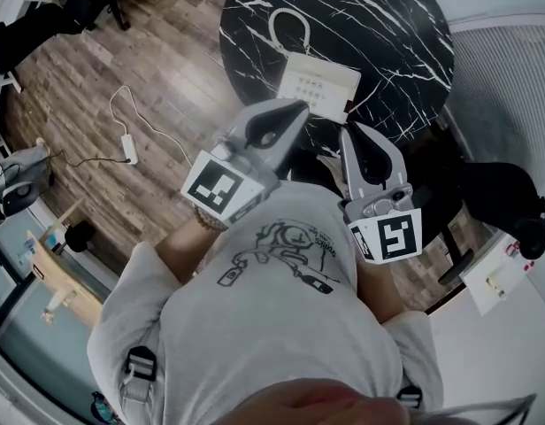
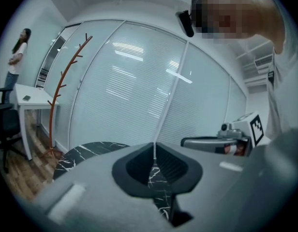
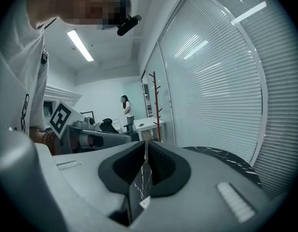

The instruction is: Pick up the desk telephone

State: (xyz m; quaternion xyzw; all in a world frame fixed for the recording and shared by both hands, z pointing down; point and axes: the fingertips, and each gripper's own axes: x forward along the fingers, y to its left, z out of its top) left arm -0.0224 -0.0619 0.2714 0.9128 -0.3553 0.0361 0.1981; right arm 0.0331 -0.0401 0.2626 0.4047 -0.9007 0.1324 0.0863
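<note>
The white desk telephone (image 1: 318, 85) lies on a round black marble table (image 1: 396, 25), its cord looping behind it. In the head view both grippers hover short of the table's near edge, tips aimed at the phone. My left gripper (image 1: 296, 107) is just below the phone's near left corner. My right gripper (image 1: 348, 130) sits a little lower and to the right. In the left gripper view the left gripper (image 2: 153, 146) has its jaws together with nothing between them. The right gripper (image 3: 145, 143) looks the same in its own view. Neither touches the phone.
A glass wall with blinds (image 2: 139, 81) stands behind the table. A brown coat rack (image 2: 62, 95), a white desk (image 2: 33, 98) and a standing person (image 2: 18, 47) are off to one side. A black chair (image 1: 511, 202) is at the right, and a cable and power strip (image 1: 129, 144) lie on the wood floor.
</note>
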